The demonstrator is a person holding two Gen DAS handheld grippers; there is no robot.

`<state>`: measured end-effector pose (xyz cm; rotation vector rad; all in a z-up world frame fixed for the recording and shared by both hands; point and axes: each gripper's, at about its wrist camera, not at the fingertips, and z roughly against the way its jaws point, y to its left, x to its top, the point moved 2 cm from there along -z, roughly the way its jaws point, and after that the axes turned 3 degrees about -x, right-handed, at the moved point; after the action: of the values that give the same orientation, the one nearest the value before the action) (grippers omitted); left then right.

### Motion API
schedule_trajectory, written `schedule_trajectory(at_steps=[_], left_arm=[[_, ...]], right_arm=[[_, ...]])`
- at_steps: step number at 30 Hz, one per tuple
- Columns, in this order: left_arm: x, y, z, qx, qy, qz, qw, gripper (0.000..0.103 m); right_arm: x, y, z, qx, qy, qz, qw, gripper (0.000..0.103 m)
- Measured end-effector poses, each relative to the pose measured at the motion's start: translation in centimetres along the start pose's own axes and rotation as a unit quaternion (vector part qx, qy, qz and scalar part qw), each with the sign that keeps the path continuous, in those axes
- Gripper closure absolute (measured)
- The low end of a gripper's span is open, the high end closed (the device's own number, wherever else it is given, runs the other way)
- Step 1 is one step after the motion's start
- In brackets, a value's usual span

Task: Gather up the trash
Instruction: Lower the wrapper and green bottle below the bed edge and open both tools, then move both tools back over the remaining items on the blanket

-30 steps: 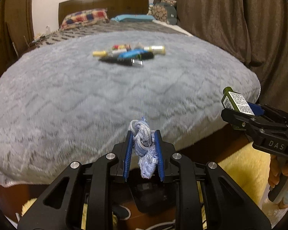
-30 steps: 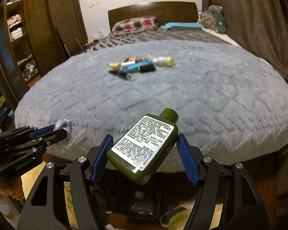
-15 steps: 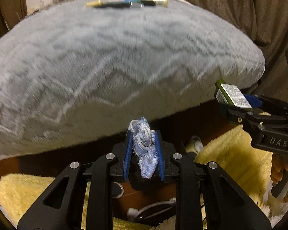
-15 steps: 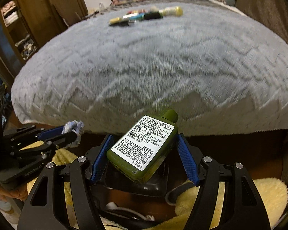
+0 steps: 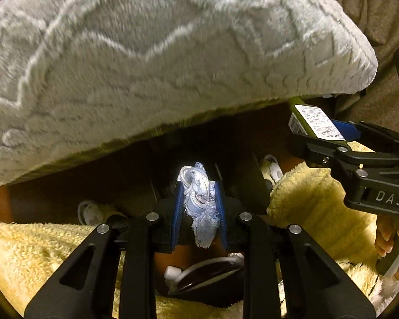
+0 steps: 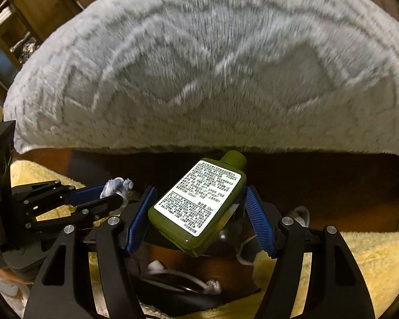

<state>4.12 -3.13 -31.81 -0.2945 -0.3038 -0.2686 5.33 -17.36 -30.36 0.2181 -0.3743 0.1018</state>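
Left gripper (image 5: pixel 199 207) pinches a frayed blue-white rag (image 5: pixel 200 202) tight between its blue pads. Right gripper (image 6: pixel 199 210) clamps a green bottle (image 6: pixel 199 204), label up, cap pointing at the bed. Both hang just below the grey blanket's (image 6: pixel 212 66) front edge, above yellow rugs (image 5: pixel 316 204) and a dark bin (image 6: pixel 173 289).

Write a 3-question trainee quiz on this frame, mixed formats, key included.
1. True or false: the left gripper is empty.
2. The right gripper holds: A) a pen B) a green bottle C) a shoe.
3. Fill in: both grippers hang over a yellow ____, in front of the grey blanket.

Key: 1 false, it clamps a blue-white rag. 2 B. 3 rug.
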Motion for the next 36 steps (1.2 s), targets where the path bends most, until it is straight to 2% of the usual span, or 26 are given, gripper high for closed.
schedule_trajectory(at_steps=[4, 6, 8, 9, 13, 17, 22, 25, 36], left_arm=[[-0.1, 0.0, -0.9, -0.004, 0.011, -0.001, 0.9999, 0.078], [0.0, -0.2, -1.2, -0.007, 0.015, -0.002, 0.9999, 0.074], [0.0, 0.0, -1.7, -0.01, 0.021, 0.002, 0.9997, 0.064], [-0.1, 0.2, -1.9, -0.011, 0.023, 0.005, 0.9997, 0.063], [-0.3, 0.4, -2.1, -0.003, 0.023, 0.01, 0.9997, 0.057], [0.2, 0.9, -1.0, 0.007, 0.013, 0.01, 0.9998, 0.05], [0.6, 0.7, 1.8, 0.016, -0.017, 0.006, 0.9997, 0.041], [1.9, 0.0, 2.7, 0.019, -0.039, 0.005, 0.999, 0.034], [6.8, 1.3, 11.0, 0.068, -0.14, 0.008, 0.9878, 0.026]], right_arm=[[0.1, -0.1, -1.0, 0.01, 0.012, -0.01, 1.0, 0.034], [0.1, -0.3, -1.3, 0.023, 0.016, -0.019, 0.999, 0.033], [0.2, -0.6, -1.7, 0.039, 0.019, -0.032, 0.999, 0.033], [0.6, -0.9, -1.6, 0.041, 0.021, -0.036, 0.998, 0.033], [0.9, -1.8, -1.1, 0.028, 0.012, -0.041, 0.999, 0.029], [1.7, -2.5, 0.1, 0.018, -0.003, -0.045, 0.999, 0.028], [2.7, -2.7, 2.5, 0.001, -0.031, -0.043, 0.999, 0.022], [3.1, -2.5, 4.2, -0.008, -0.05, -0.04, 0.998, 0.019], [7.1, -4.7, 10.9, -0.038, -0.137, -0.032, 0.989, 0.019]])
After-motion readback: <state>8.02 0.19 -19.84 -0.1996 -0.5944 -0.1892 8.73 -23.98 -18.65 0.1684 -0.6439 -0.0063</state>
